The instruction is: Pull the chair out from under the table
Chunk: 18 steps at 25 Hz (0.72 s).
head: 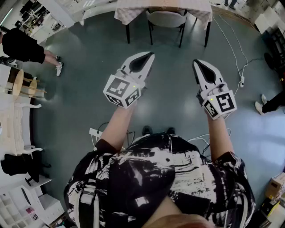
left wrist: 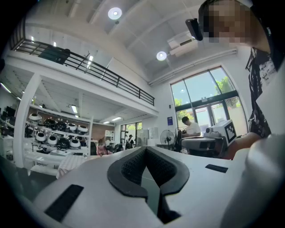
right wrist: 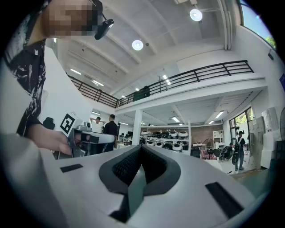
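In the head view a grey chair (head: 166, 20) is tucked under a table with a checked cloth (head: 133, 12) at the far top. Both grippers are held in mid-air well short of it, over the bare floor. My left gripper (head: 147, 55) points up-right toward the chair, its jaws together and nothing between them. My right gripper (head: 197, 63) points up toward the table, also shut and empty. In the left gripper view the tips of my left gripper (left wrist: 145, 149) meet. The right gripper view shows the same for my right gripper (right wrist: 141, 147). Neither gripper view shows the chair.
A person in black (head: 20, 44) stands at the left beside a wooden stool (head: 20, 83) and white furniture (head: 15, 129). White cables (head: 231, 49) and a power strip (head: 242, 81) lie on the floor at the right. Another person's feet (head: 262, 104) are at the right edge.
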Available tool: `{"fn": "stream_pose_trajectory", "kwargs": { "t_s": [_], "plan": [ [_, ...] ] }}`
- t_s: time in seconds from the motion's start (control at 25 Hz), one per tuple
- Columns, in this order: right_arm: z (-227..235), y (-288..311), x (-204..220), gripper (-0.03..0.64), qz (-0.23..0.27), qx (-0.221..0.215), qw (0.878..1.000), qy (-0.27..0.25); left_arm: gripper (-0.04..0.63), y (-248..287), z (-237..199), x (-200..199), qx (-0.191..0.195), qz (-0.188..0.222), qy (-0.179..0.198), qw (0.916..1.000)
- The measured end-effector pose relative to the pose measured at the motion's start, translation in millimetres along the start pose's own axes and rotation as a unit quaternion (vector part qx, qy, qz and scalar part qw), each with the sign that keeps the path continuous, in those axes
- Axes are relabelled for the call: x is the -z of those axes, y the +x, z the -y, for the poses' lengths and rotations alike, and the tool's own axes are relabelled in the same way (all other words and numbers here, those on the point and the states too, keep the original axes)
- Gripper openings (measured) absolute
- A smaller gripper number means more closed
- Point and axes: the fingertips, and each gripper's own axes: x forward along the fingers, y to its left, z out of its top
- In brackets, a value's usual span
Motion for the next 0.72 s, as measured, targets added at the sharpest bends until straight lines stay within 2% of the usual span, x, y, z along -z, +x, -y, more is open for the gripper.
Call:
{"fn": "stream_pose_trajectory", "kwargs": {
  "t_s": [0.52, 0.72],
  "plan": [
    [-5, 0, 1, -0.003, -0.001, -0.002, 1.0, -0.001, 0.001, -5, 0, 3, -0.002, 0.0, -0.001, 1.0],
    [-7, -5, -6, -0.002, 0.019, -0.003, 1.0, 0.013, 0.002, -12, 4, 3, -0.003, -0.001, -0.002, 1.0]
  ]
}}
